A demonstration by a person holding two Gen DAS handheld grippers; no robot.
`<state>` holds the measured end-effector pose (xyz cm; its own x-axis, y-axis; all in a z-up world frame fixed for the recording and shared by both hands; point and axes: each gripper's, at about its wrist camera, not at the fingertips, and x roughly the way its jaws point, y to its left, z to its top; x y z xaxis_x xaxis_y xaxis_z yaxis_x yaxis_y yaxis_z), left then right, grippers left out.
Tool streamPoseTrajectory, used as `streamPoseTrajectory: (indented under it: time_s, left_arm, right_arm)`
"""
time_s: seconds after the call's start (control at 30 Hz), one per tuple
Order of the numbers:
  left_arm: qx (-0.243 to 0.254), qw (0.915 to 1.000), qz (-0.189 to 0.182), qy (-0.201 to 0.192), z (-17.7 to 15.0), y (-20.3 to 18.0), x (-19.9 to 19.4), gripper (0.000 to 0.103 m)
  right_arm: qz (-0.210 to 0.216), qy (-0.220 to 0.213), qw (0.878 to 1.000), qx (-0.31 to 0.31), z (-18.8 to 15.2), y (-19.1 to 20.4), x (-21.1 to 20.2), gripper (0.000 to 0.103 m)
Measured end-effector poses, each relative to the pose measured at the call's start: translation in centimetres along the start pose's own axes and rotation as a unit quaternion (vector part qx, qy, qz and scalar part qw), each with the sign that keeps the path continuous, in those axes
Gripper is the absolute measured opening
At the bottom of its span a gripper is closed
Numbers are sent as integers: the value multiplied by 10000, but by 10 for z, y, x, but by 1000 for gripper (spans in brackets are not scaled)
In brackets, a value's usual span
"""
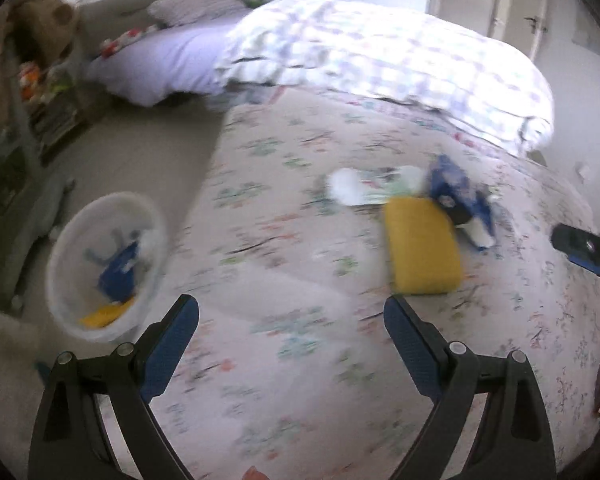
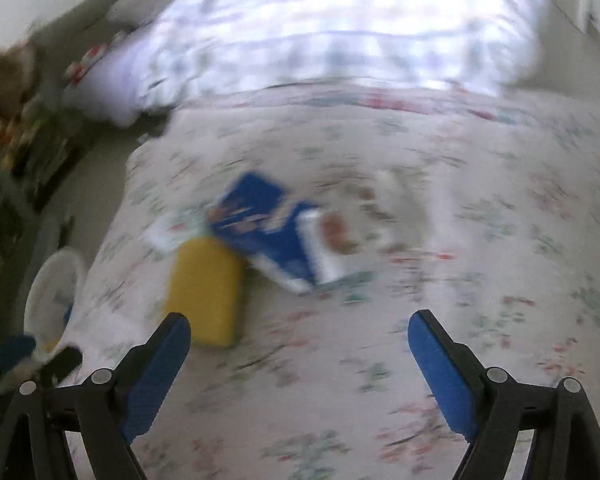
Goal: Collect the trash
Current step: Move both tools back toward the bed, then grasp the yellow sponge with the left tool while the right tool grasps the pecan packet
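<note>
Left gripper (image 1: 291,312) above half-filled bin (image 1: 60,240)

Matt yellow sponge (image 1: 422,246) — cloth bedspread (image 1: 300,280).

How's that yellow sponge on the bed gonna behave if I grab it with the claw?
The yellow sponge looks like a thick foam block, so it will probably squash between the pads rather than slip. It is likely light for its size. Lying flat on the soft bedspread, it should not roll, though a push may drag the fabric with it.

Checked duvet (image 1: 380,52) (rumpled) atop floral bedspread (image 1: 300,280)
</note>
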<state>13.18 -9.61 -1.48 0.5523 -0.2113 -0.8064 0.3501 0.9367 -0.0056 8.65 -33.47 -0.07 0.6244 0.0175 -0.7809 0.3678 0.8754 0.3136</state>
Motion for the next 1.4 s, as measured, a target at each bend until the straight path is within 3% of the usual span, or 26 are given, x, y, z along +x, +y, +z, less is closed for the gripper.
streamPoseTrajectory:
  time_s: [0.3,0.63,0.77,0.83,0.87,0.97,1.13,1.3,1.4]
  left_arm:
    - [440,9982,-385,-146,9,-52,27,95]
    - [494,9947,-865,-258,10,-75,58,92]
    - [494,9935,-1021,-134,13,-81,66,79]
    - [504,9934,-1031,-58,14,-82,69,65]
    - [513,9933,-1033,-23,14,-82,71,63]
    - [470,9931,-1075,-10,15,-80,69,60]
    - [409,9935,-1065,-45,16,-71,60,59]
    - [241,9942,-1047,-23,16,-55,50,59]
    - [155,9945,-1038,-43,15,-47,44,59]
  right_arm:
    - [-133,133,9970,754,23,-52,29,92]
    - [368,374,9826,1783,27,-67,60,92]
    - [371,337,9827,1785,30,-62,66,92]
    - [400,310,9831,1761,33,-60,67,92]
    - [402,293,9833,1752,34,-58,68,92]
    - [347,282,9852,1653,37,-54,71,91]
    - [-48,344,9915,1256,37,-53,74,81]
    - [-778,391,9919,927,35,-58,70,79]
    - [-587,359,9887,1331,36,-70,65,79]
